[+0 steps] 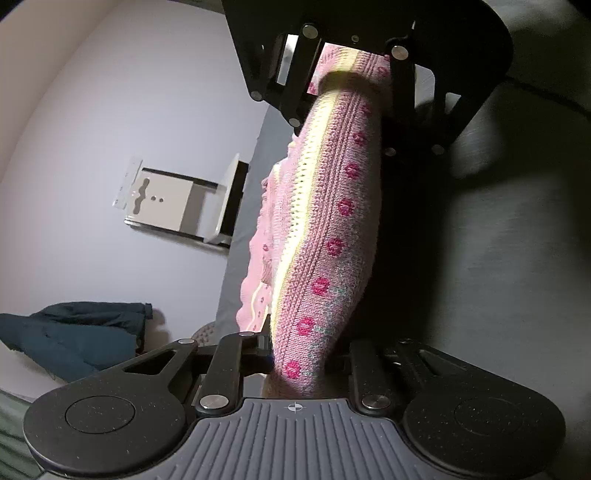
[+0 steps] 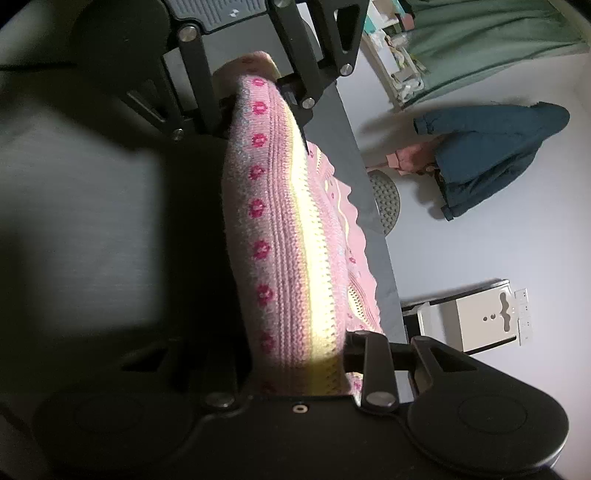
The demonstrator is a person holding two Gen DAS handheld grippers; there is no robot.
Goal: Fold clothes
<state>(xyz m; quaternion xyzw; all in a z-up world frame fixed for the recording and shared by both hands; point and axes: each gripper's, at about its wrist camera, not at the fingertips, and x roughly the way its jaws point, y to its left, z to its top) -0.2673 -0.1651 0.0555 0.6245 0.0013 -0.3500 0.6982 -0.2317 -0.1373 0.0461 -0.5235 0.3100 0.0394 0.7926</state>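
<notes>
2 grippers, left point(image 1: 299, 373) and right point(image 2: 295, 373), we clamp onto the pink knit sweater point(image 1: 332, 221), stretched between them.

A home room: pale floor point(image 2: 461, 251), a dark blue jacket point(image 2: 491, 155) dropped on it, green curtain point(image 2: 480, 33)

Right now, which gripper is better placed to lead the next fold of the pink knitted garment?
Neither clearly: left gripper and right gripper each clamp an end of the pink knitted garment, stretched between them.

Pale floor point(image 2: 461, 254) w/ blue jacket point(image 2: 491, 158), white box point(image 2: 476, 317), dark table edge point(image 2: 373, 206).
</notes>
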